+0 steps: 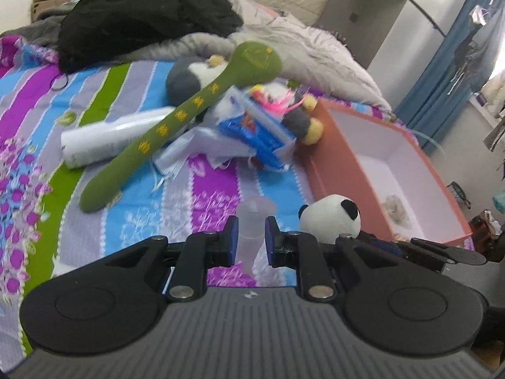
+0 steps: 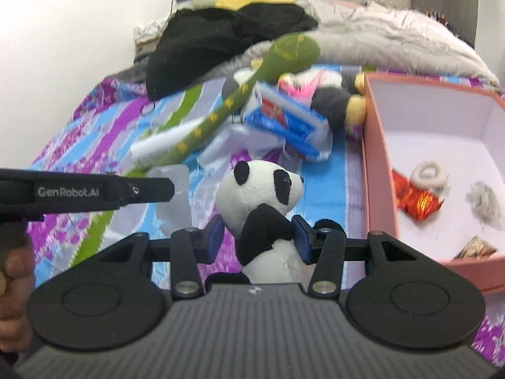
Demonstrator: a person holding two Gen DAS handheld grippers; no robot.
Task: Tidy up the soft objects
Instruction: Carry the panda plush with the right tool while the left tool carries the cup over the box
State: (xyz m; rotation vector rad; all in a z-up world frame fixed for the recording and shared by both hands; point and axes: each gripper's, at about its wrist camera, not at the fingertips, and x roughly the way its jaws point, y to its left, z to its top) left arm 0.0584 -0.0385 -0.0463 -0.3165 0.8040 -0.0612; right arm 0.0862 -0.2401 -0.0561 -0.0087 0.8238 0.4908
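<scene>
Panda toy (image 2: 262, 189) pinched in right tongs (image 2: 258, 237); translucent piece (image 1: 252, 230) in left tongs (image 1: 251, 237).

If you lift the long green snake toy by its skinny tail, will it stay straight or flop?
The green snake toy would probably flop: it looks like stuffed fabric and already lies in a gentle curve across the pile. The round head is its thickest part, so it would likely dangle lowest. It probably feels light, being plush.
</scene>
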